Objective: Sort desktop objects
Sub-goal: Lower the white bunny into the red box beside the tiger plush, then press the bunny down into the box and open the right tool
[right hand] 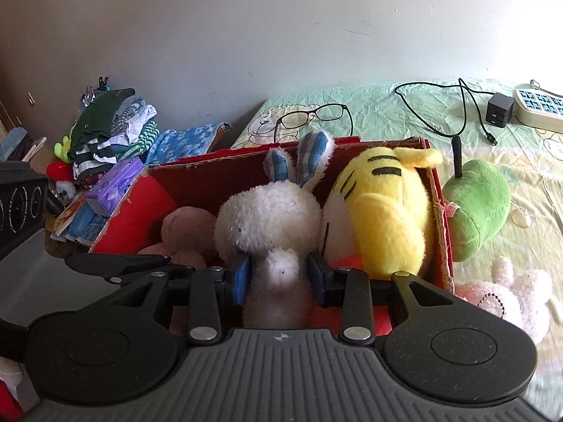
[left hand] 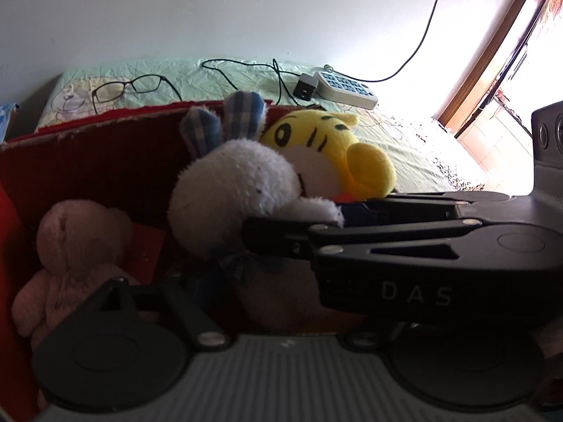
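Rabbit (right hand: 271, 218) sits clamped in my right gripper (right hand: 279, 277), lowered into the box (right hand: 133, 204). My left gripper (left hand: 147, 302) hangs open, empty. Next I judge: release and withdraw.

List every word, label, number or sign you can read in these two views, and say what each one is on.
"DAS": pale letters on the side of the black gripper reaching in from the right of the left wrist view; anything before them is too dark to read.
Purple tissue pack: printing too small and blurred to read.
Red tag by the green plush: blurred, unreadable.
White power strip: no legible markings.
Nothing else readable.
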`<state>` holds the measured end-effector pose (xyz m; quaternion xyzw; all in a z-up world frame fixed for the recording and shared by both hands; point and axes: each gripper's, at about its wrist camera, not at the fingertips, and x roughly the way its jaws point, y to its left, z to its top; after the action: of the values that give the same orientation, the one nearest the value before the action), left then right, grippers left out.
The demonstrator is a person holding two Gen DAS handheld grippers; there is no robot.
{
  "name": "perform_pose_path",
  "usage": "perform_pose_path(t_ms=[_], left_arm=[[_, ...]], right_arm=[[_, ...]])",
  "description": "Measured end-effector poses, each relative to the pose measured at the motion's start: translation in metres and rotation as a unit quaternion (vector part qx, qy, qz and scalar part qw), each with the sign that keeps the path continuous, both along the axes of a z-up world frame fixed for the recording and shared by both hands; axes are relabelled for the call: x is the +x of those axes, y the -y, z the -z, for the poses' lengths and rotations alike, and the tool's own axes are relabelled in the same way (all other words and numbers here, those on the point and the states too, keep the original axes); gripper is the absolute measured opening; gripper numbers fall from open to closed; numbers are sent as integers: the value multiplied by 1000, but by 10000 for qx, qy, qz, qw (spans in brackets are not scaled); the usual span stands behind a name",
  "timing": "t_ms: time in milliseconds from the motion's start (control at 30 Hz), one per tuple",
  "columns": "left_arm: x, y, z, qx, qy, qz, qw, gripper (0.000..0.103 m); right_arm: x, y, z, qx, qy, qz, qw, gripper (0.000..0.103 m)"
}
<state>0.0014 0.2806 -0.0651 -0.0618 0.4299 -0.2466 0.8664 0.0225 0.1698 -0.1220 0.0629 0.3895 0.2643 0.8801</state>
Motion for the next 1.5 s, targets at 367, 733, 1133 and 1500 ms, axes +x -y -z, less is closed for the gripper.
perform_pose_path(t_ms=[367, 733, 1133, 1500], left_arm=[[3, 3, -2, 160, -122, 91, 9998, 83], [0, 6, -4, 321, 4, 144, 9994, 84], [2, 2, -5, 63, -86, 134, 9999, 86], [3, 5, -6, 196, -107, 177, 9996, 86]], right_arm=[[3, 2, 5, 152, -72, 82, 9998, 38], [1, 6, 8, 275, 5, 97, 9996, 38], [-3, 19, -1, 738, 77, 160, 9971, 47], [0, 19, 4, 690, 63, 270, 9972, 34]])
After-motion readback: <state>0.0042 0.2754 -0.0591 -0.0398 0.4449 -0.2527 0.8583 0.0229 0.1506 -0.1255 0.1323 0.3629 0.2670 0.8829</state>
